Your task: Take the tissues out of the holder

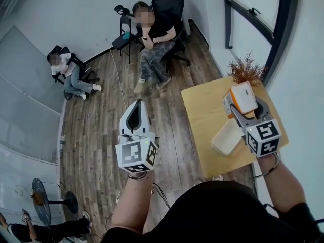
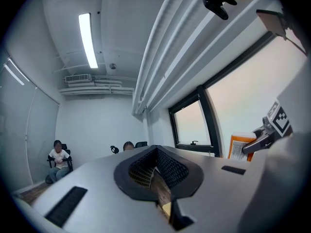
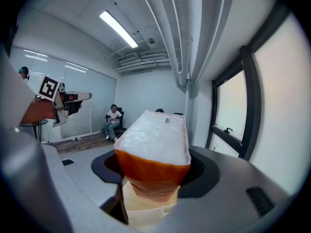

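Tissue pack [image 3: 154, 144] held up in the right hand-held gripper [image 1: 244, 104]
Its jaws clamp the orange-and-white pack close by the cream holder [image 1: 226, 137] (which sits on the wooden worktop [image 1: 202, 110]); the left hand-held gripper [image 1: 136, 116] hangs over the floor, jaws together, empty.

I take this for a small office meeting room. A wood-plank floor [image 1: 101, 130] runs to plain white walls, with a glass partition [image 1: 25, 110] on the left and a black-framed window [image 1: 253, 19] on the right. At the far end, two people sit, one on a black swivel office chair [image 1: 169, 1]. Overhead I see a strip light [image 2: 87, 40] and exposed white pipes [image 2: 170, 47]. A light wooden table [image 1: 202, 115] stands near the right.
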